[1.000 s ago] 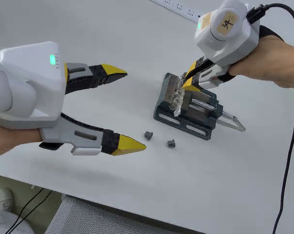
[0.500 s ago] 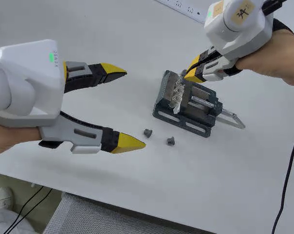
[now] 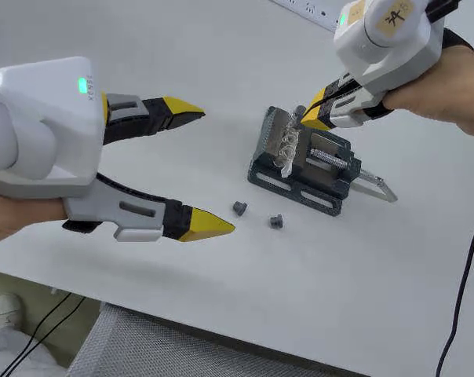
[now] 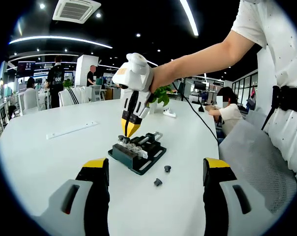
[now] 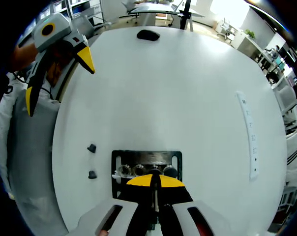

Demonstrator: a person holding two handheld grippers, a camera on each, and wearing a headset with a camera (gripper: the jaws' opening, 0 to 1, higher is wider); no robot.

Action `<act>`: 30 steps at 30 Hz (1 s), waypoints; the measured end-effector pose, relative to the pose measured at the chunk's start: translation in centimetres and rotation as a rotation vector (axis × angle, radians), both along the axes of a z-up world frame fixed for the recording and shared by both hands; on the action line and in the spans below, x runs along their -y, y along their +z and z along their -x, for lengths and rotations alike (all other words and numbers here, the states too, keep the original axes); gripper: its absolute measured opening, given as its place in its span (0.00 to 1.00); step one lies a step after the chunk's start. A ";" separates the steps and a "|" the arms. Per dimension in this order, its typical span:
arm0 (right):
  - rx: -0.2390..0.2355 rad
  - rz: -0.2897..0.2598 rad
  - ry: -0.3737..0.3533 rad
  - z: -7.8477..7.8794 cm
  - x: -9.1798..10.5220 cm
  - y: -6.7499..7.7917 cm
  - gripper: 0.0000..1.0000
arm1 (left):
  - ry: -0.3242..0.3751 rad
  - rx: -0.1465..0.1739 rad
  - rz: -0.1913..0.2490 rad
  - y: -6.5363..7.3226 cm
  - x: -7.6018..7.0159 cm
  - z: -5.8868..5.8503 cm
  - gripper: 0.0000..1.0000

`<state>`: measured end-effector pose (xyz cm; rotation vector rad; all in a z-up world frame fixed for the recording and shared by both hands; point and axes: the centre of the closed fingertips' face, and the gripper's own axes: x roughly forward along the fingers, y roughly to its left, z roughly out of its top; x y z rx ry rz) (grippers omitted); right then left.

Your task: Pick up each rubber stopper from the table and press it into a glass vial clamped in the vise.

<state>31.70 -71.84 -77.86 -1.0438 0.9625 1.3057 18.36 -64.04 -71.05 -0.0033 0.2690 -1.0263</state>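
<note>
Rubber stoppers (image 3: 239, 208), two, sit on the table (image 3: 182, 47) beside the vise (image 3: 304, 169), just beyond the lower tip of the left gripper (image 3: 202, 171), which is wide open, empty and nearer. The right gripper (image 3: 311, 119), jaws closed together, hangs over the upright vials (image 3: 284, 149). The stoppers are too small to tell which end points up.
</note>
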 end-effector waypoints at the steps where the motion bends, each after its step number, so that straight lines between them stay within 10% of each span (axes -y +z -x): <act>1: 0.000 -0.002 0.002 0.0 0.0 0.0 0.00 | 0.000 0.000 0.002 0.0 0.0 0.0 0.77; 30: -0.011 0.064 0.045 -0.1 -1.1 -0.5 0.00 | 0.006 -0.005 0.020 -0.4 -1.0 -0.8 0.76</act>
